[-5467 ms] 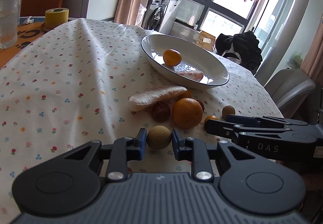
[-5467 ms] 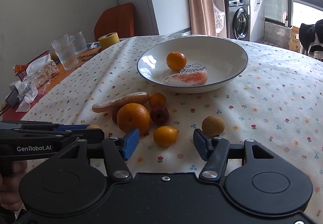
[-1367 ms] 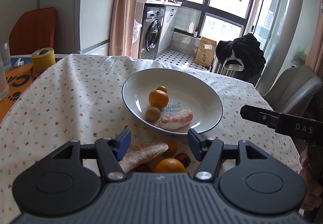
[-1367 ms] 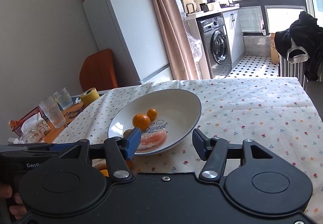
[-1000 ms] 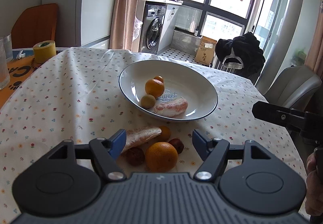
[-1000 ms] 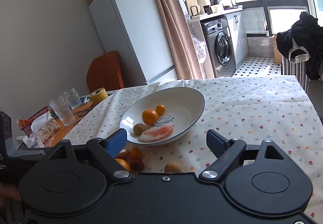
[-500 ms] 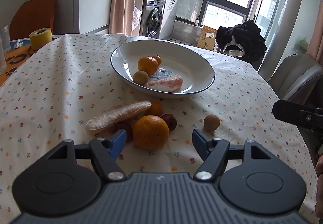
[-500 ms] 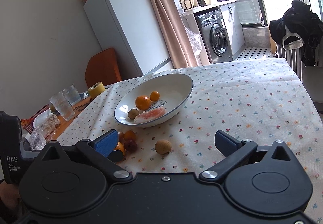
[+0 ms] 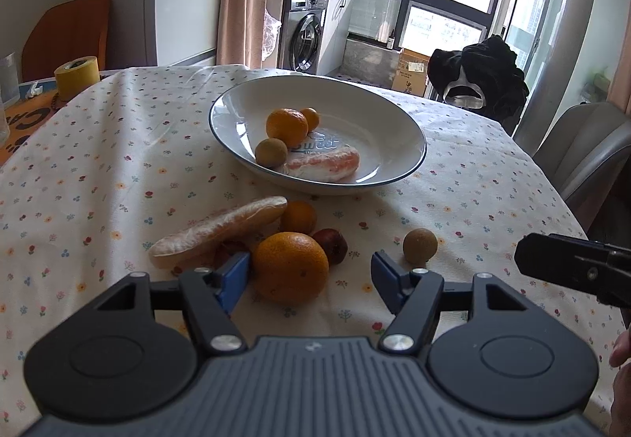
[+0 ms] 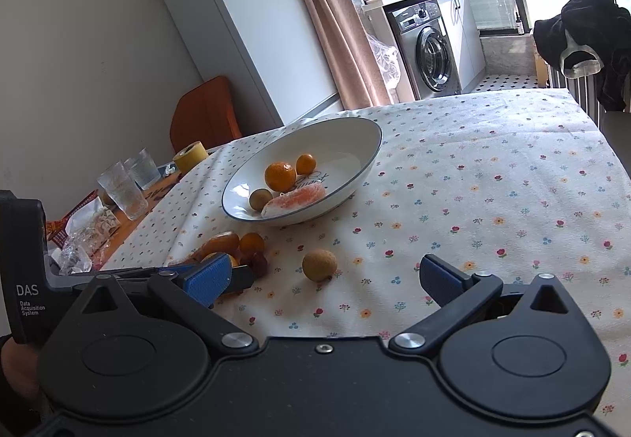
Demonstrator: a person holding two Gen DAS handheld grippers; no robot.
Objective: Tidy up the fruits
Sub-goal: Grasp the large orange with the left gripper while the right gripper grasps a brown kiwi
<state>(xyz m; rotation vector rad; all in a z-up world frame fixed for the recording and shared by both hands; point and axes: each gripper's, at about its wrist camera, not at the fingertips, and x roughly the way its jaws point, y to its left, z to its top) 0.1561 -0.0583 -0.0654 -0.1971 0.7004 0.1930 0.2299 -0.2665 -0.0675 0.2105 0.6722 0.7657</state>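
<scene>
Both grippers are wide open and hold nothing. Between the blue pads of the left gripper (image 9: 309,279) sits a big orange (image 9: 290,266) on the desk (image 9: 98,176), close to the left pad. Just past the right gripper (image 10: 323,279) lies a small brown fruit (image 10: 319,264). Behind the big orange lie a dark red fruit (image 9: 332,244), a small orange (image 9: 298,217) and a long peeled piece (image 9: 221,230). Farther off, the white bowl (image 9: 390,129) holds two oranges, a brown fruit and a pink peeled piece.

Bare cloth (image 10: 493,200) right of the bowl (image 10: 366,145) — fruit pile (image 9: 252,236) crowding its near-left approach.
</scene>
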